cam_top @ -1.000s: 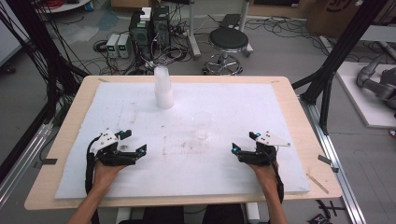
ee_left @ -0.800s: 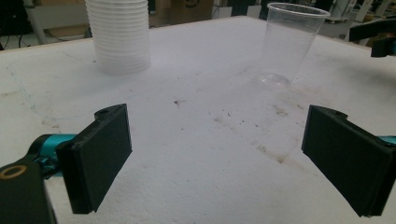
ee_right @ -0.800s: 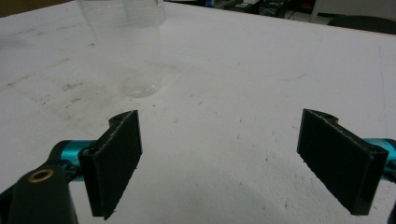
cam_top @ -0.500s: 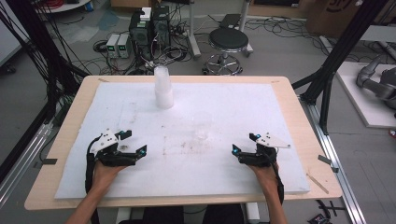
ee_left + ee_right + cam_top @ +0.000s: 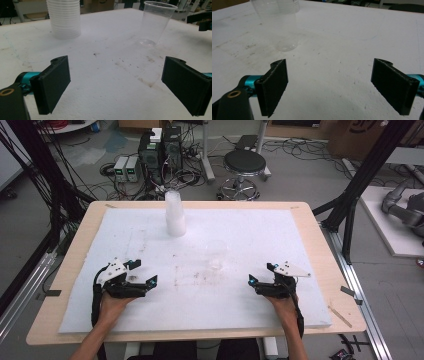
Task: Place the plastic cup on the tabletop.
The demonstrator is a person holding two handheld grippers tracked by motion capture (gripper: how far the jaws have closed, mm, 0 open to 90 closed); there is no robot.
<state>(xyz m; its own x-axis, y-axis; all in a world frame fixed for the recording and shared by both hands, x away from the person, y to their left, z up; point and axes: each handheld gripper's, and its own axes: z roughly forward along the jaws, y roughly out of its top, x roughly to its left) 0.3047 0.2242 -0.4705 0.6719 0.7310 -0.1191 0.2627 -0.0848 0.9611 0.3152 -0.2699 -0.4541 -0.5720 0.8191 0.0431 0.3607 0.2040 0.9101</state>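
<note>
Both grippers (image 5: 115, 85) (image 5: 337, 87) gape empty — gripper views reveal the clear cup (image 5: 157, 23), faint from above.

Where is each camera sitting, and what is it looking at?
High view: sits above the person's side, looks forward and down on the table; shows both forearms, left hand-held gripper, right hand-held gripper.
Left gripper view: rides the left hand-held gripper, looks along its open jaws at the cup stack and clear cup.
Right gripper view: rides the right hand-held gripper, looks along its open jaws across the white sheet.
Shared: all three show the clear cup.
</note>
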